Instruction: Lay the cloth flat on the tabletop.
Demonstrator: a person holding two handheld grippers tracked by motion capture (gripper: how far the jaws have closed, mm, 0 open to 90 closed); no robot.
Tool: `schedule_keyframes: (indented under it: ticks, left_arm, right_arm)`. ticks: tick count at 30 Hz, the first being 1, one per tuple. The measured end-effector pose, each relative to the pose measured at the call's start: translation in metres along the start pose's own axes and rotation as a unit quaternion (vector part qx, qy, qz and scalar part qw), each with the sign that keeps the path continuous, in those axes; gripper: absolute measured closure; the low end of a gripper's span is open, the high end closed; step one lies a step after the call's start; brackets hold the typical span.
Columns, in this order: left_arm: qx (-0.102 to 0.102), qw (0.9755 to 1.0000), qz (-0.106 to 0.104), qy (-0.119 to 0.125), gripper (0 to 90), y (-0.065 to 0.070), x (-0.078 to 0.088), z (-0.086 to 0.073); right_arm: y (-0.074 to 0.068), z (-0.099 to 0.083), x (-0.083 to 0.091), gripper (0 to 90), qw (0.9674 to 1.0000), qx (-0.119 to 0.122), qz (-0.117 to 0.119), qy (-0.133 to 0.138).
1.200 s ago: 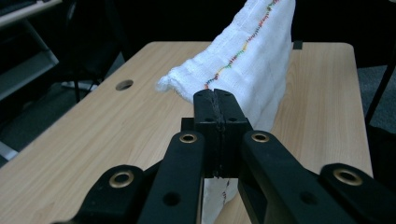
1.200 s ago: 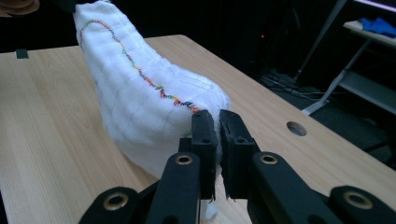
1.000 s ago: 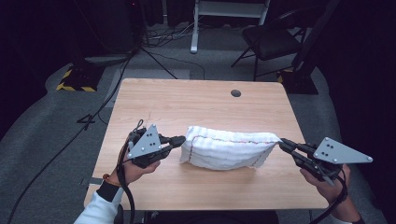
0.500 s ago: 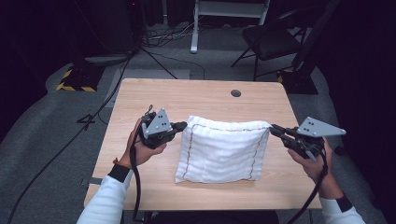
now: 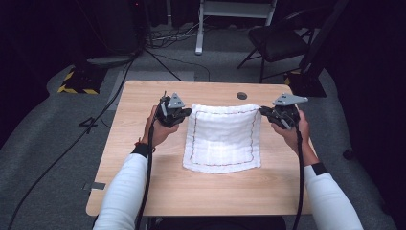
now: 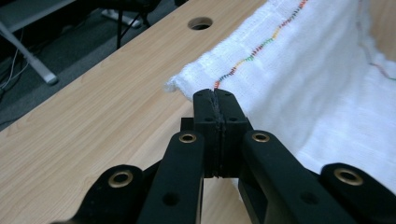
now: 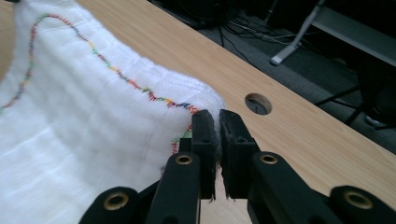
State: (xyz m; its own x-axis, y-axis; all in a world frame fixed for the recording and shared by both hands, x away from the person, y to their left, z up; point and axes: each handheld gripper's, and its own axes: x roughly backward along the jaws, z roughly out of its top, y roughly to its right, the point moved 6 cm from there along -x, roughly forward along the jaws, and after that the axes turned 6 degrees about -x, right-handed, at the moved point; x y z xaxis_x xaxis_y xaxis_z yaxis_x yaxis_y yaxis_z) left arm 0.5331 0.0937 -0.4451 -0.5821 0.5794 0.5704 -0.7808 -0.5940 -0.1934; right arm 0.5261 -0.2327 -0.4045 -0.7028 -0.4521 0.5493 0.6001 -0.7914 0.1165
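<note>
A white cloth (image 5: 222,139) with a coloured stitched border lies spread flat on the wooden table (image 5: 143,191). My left gripper (image 5: 188,113) is shut on its far left corner. In the left gripper view the jaws (image 6: 215,95) press together on the cloth's (image 6: 317,79) edge, just below the stitching. On the cloth's far right corner my right gripper (image 5: 262,110) is shut. The right gripper view shows white fabric (image 7: 84,107) pinched between its jaws (image 7: 213,116). Both held corners sit slightly raised off the table.
A round cable hole (image 5: 242,96) sits in the table just beyond the cloth's far edge. A dark chair (image 5: 277,43), a white stand (image 5: 234,9) and cables (image 5: 163,57) are on the floor behind the table. Bare wood surrounds the cloth.
Both grippers have moved away from the person toward the table's far side, each holding a corner. The cloth has gone from a bunched fold to a flat spread square.
</note>
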Motion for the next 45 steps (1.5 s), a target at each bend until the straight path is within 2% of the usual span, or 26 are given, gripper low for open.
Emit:
schedule_keyframes:
  ticks: [2, 4, 5, 6, 7, 9, 10, 12, 13, 15, 16, 17, 20, 21, 23, 26, 27, 28, 29, 31, 33, 35, 38, 40, 45]
  left_arm:
    - [0.0, 1.0, 0.002, -0.005, 88.6, -0.002, -0.005, -0.001]
    - [0.003, 0.9998, 0.013, -0.015, 88.0, -0.007, -0.019, -0.004]
    - [0.003, 0.9998, 0.013, -0.015, 87.8, -0.007, -0.019, -0.004]
    - [0.009, 0.9995, 0.02, -0.023, 87.7, -0.011, -0.028, -0.008]
    - [0.018, 0.9993, 0.021, -0.026, 85.9, -0.012, -0.032, -0.009]
    - [0.023, 0.9983, 0.036, -0.04, 76.9, -0.014, -0.038, -0.014]
    - [0.029, 0.9979, 0.036, -0.045, 74.7, -0.014, -0.04, -0.016]
    - [0.031, 0.9973, 0.04, -0.052, 64.5, -0.011, -0.041, -0.02]
    - [0.033, 0.9973, 0.039, -0.052, 58.6, -0.01, -0.04, -0.023]
    - [0.045, 0.9976, 0.016, -0.05, 46.6, -0.003, -0.039, -0.028]
    - [0.045, 0.9976, 0.016, -0.05, 40.3, -0.003, -0.039, -0.028]
    - [0.035, 0.9979, 0.003, -0.055, 33.9, 0.006, -0.037, -0.037]
    - [0.013, 0.9974, -0.008, -0.071, 24.7, 0.022, -0.033, -0.05]
    - [0.006, 0.9971, -0.016, -0.075, 22.5, 0.027, -0.032, -0.053]
    - [0.001, 0.9963, -0.023, -0.082, 21.7, 0.037, -0.029, -0.058]
    - [-0.021, 0.9945, -0.035, -0.097, 20.8, 0.053, -0.025, -0.062]
    - [-0.021, 0.9945, -0.035, -0.097, 20.8, 0.053, -0.025, -0.062]
    - [-0.027, 0.9934, -0.056, -0.096, 20.8, 0.064, -0.021, -0.065]
    - [-0.029, 0.9929, -0.068, -0.093, 20.8, 0.068, -0.02, -0.066]
    - [-0.03, 0.9923, -0.08, -0.09, 19.7, 0.076, -0.017, -0.068]
    - [-0.033, 0.9919, -0.082, -0.091, 19.1, 0.081, -0.014, -0.07]
    - [-0.035, 0.991, -0.085, -0.097, 19.1, 0.086, -0.013, -0.074]
    - [-0.048, 0.9888, -0.078, -0.118, 19.1, 0.089, -0.011, -0.084]
    - [-0.034, 0.9891, -0.081, -0.118, 19.5, 0.089, -0.009, -0.088]
    - [-0.026, 0.9913, -0.069, -0.109, 19.4, 0.091, -0.005, -0.093]
  right_arm:
    - [0.002, 0.001, -0.012, 85.2, 0.9999, 0.0, -0.006, -0.011]
    - [0.004, 0.0, -0.025, 85.0, 0.9997, 0.006, -0.013, -0.021]
    - [0.004, 0.0, -0.025, 85.0, 0.9997, 0.006, -0.013, -0.021]
    - [0.005, -0.004, -0.037, 84.5, 0.9988, 0.019, -0.027, -0.036]
    - [0.006, -0.006, -0.043, 82.1, 0.9984, 0.017, -0.033, -0.042]
    - [0.01, -0.011, -0.053, 71.1, 0.9971, 0.009, -0.053, -0.053]
    - [0.011, -0.014, -0.057, 69.1, 0.9966, 0.005, -0.056, -0.06]
    - [0.011, -0.018, -0.059, 60.5, 0.9962, -0.004, -0.05, -0.07]
    - [0.011, -0.02, -0.059, 59.3, 0.9963, -0.01, -0.045, -0.073]
    - [0.009, -0.025, -0.055, 56.3, 0.9971, -0.014, -0.029, -0.069]
    - [0.009, -0.025, -0.055, 56.3, 0.9971, -0.014, -0.029, -0.069]
    - [0.005, -0.033, -0.05, 50.6, 0.9972, -0.017, -0.006, -0.072]
    - [-0.006, -0.051, -0.044, 42.1, 0.9963, -0.011, 0.017, -0.083]
    - [-0.011, -0.057, -0.042, 41.2, 0.9958, -0.01, 0.031, -0.085]
    - [-0.018, -0.068, -0.037, 39.3, 0.9952, -0.007, 0.04, -0.089]
    - [-0.029, -0.084, -0.03, 37.7, 0.9936, -0.01, 0.062, -0.094]
    - [-0.029, -0.084, -0.03, 37.7, 0.9936, -0.01, 0.062, -0.094]
    - [-0.035, -0.096, -0.026, 36.4, 0.9922, 0.002, 0.062, -0.108]
    - [-0.036, -0.1, -0.024, 36.2, 0.992, -0.001, 0.064, -0.109]
    - [-0.042, -0.111, -0.021, 35.2, 0.9894, -0.003, 0.082, -0.12]
    - [-0.047, -0.118, -0.017, 34.0, 0.9884, 0.008, 0.078, -0.13]
    - [-0.051, -0.125, -0.015, 34.0, 0.9876, 0.008, 0.081, -0.134]
    - [-0.055, -0.136, -0.014, 33.2, 0.9857, 0.013, 0.077, -0.149]
    - [-0.053, -0.14, -0.012, 32.4, 0.9873, -0.007, 0.078, -0.139]
    - [-0.05, -0.148, -0.004, 30.1, 0.9888, -0.028, 0.073, -0.127]
